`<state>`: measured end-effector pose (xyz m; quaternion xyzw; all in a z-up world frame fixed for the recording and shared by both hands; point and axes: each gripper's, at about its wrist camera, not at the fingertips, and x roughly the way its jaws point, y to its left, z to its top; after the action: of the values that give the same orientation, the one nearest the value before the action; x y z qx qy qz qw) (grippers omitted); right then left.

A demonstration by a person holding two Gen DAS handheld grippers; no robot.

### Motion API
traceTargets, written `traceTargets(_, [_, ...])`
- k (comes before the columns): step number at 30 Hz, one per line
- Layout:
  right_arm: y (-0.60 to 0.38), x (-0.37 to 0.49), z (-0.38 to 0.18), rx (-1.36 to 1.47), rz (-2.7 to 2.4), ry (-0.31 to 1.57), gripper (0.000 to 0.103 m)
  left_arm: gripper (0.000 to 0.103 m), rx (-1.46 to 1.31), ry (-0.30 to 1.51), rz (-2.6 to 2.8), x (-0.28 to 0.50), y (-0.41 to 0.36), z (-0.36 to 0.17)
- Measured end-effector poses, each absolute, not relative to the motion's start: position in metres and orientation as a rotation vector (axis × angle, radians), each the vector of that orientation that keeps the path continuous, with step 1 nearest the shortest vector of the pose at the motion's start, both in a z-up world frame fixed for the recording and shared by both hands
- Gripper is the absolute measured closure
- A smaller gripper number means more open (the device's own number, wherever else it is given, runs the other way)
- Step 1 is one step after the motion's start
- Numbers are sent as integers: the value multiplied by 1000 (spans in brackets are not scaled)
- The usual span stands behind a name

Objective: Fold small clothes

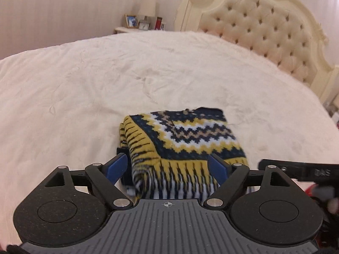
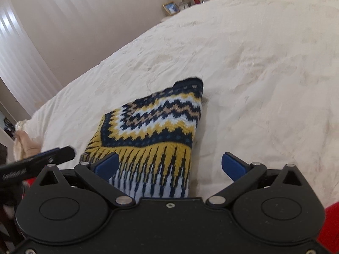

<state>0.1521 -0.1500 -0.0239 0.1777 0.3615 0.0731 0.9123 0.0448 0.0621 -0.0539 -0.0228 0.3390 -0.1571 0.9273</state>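
A folded knit sweater, patterned in navy, yellow and white zigzags, is laid on a cream bedspread, near its front edge. The left gripper is held spread, its blue pads standing on either side of the sweater's near fringe-patterned edge, with no pressing seen; whether cloth is brushed cannot be told. The right gripper is spread wide too; its left pad is seen over the sweater's near edge, its right pad over bare bedspread, nothing pinched. In the left wrist view a tufted headboard and a bedside shelf with a lamp and framed photos are shown, and the other gripper's black finger at the right edge. In the right wrist view a striped wall and the sweater's right fold edge are shown instead, plus a red sleeve at bottom right.
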Motion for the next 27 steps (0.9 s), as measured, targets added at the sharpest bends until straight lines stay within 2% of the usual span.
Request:
traceTargets(5, [-148, 159, -19, 318, 82, 718, 1, 21, 21, 736, -240, 62, 60, -80])
traceTargets(11, [-144, 184, -19, 222, -110, 737, 1, 18, -43, 842, -205, 74, 78, -116])
traceTargets(20, [-126, 221, -69, 181, -59, 911, 3, 13, -62, 845, -188, 68, 81, -119])
traceTargets(27, [-140, 212, -64, 246, -31, 875, 3, 13, -37, 839, -160, 69, 77, -112])
